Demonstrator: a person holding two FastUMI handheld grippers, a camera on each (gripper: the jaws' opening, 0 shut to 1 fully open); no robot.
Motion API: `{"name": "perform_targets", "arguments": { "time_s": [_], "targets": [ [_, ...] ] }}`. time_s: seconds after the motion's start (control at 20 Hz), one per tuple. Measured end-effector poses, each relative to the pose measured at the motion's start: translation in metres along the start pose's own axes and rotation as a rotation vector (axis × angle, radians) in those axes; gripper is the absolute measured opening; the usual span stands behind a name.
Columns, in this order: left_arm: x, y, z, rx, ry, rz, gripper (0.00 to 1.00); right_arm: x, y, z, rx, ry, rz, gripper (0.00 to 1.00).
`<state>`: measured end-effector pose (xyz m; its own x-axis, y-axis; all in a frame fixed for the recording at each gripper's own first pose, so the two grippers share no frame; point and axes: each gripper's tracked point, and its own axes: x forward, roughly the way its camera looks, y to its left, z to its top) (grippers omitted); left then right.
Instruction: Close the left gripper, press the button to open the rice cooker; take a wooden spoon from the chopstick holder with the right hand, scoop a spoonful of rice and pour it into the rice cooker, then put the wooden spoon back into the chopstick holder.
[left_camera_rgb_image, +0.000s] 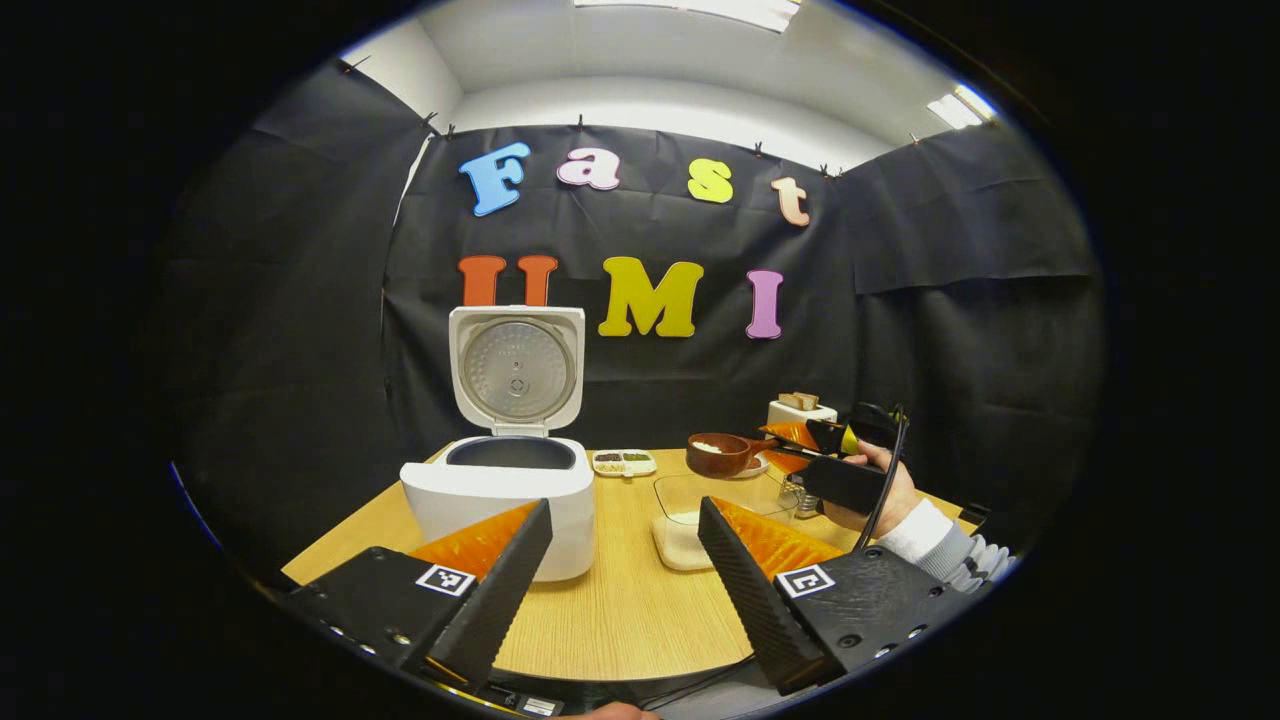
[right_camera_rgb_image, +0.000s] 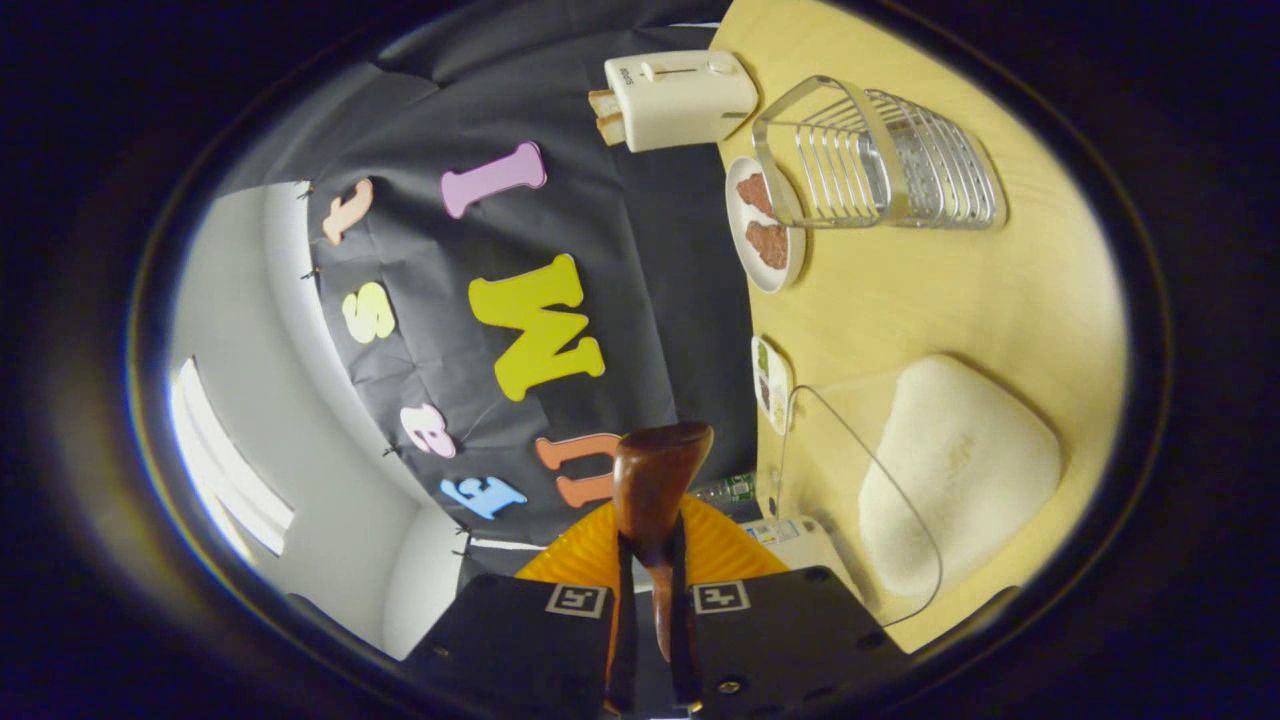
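Left gripper view: wooden spoon (left_camera_rgb_image: 722, 455) hovers well beyond rice cooker (left_camera_rgb_image: 505, 490) rim.

**Layout on the table**

In the left gripper view, the white rice cooker (left_camera_rgb_image: 497, 490) stands at the left of the pale wooden table (left_camera_rgb_image: 620, 610), its lid up. To its right lies the clear rectangular container of rice (left_camera_rgb_image: 690, 520). Behind, a small divided dish (left_camera_rgb_image: 624, 462) sits between them. Farther right, the brown wooden spoon (left_camera_rgb_image: 720, 453) hangs above the container, before the white toaster (left_camera_rgb_image: 800, 410). In the right gripper view, the wire chopstick holder (right_camera_rgb_image: 880, 155) stands beside a small round plate (right_camera_rgb_image: 765, 225), near the toaster.
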<state>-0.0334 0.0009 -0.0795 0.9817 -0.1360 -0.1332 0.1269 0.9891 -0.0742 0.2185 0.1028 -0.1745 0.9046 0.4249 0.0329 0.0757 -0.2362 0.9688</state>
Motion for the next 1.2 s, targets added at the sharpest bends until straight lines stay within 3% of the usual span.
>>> {"name": "perform_targets", "arguments": {
  "time_s": [0.45,0.75,0.85,1.2],
  "targets": [
    [-0.022,0.027,0.015,-0.064,-0.047,0.003,0.94,0.045,0.021,-0.067,-0.096,0.09,-0.037,0.18],
    [-0.034,0.044,0.02,-0.106,-0.07,0.004,0.94,0.087,0.044,-0.142,-0.158,0.171,-0.06,0.17],
    [-0.036,0.058,0.022,-0.116,-0.081,0.048,0.94,0.105,0.052,-0.159,-0.241,0.175,-0.068,0.17],
    [-0.039,0.073,0.019,-0.123,-0.078,0.055,0.94,0.161,0.044,-0.203,-0.55,0.122,-0.186,0.18]
  ]
}}
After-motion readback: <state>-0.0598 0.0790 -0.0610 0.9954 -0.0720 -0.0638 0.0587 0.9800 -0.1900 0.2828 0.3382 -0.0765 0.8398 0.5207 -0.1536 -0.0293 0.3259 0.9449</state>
